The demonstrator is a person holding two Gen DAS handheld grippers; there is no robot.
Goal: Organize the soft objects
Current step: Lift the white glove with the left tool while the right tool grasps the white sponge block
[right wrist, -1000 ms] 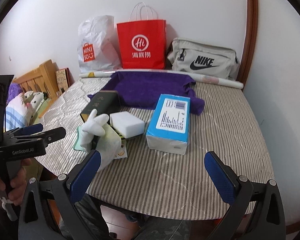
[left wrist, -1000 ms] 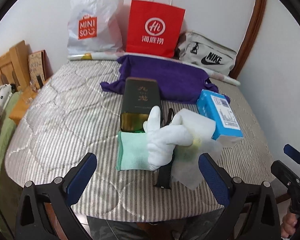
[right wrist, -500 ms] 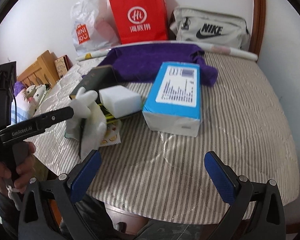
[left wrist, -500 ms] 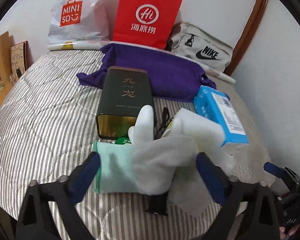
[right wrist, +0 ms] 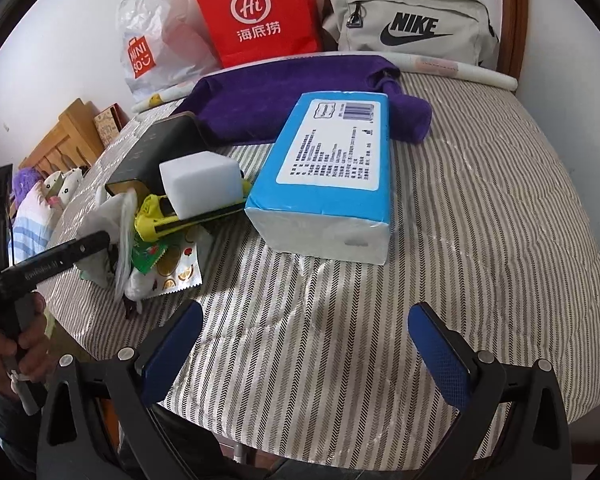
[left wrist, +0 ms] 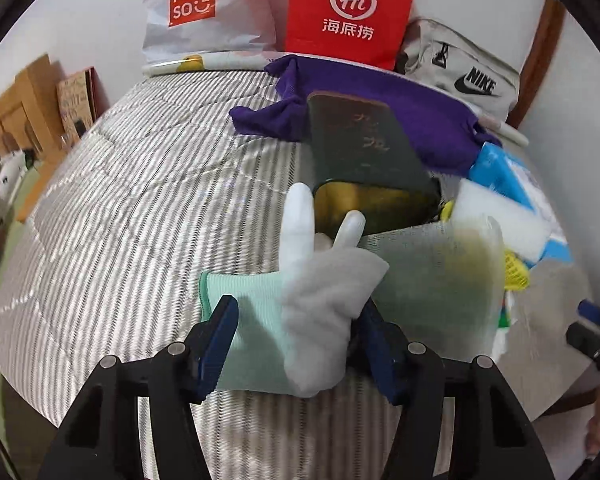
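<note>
Closing on the glove [left wrist: 300, 312]: left claw [left wrist: 296, 340] has just been narrowing, cuff sits between its jaws, but the pads don't look pressed on the fabric yet, so I'd call it not gripped. Glove lies at the near edge of the striped bed [left wrist: 140, 208], fingers pointing at the dark tin [left wrist: 364, 148]. Right claw [right wrist: 304, 344] hangs spread over bare mattress, holding nothing. Step in hand: first pick of a soft item. Next move likely needs the jaws to finish pinching the cuff, then a lift clear of the clutter beside it. Count: one glove, one white sponge block [right wrist: 200, 184], one purple towel [right wrist: 300, 96], one blue tissue pack [right wrist: 328, 168], one tin, three bags at the wall.
</note>
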